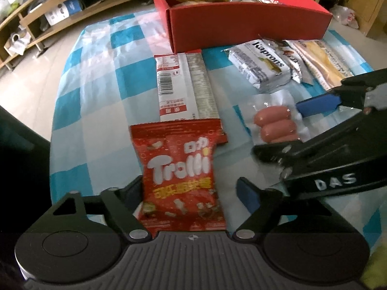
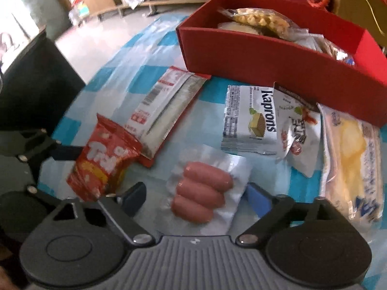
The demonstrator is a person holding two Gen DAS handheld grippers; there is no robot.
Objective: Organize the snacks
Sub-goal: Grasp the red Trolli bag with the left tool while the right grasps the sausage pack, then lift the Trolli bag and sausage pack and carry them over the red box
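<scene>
Left wrist view: my left tool (image 1: 191,191) stands wide open around the red Trolli bag (image 1: 180,169), pads not touching it. My right tool (image 2: 193,198) is also spread, straddling the sausage pack (image 2: 205,183) on the checked table (image 1: 101,111). Beyond lie the Kaprons wafers (image 2: 251,118); farthest, the red box (image 1: 241,21) holding snacks.

both wrist cams low, close over table, facing red box (image 1: 241,27); share snacks.
</scene>
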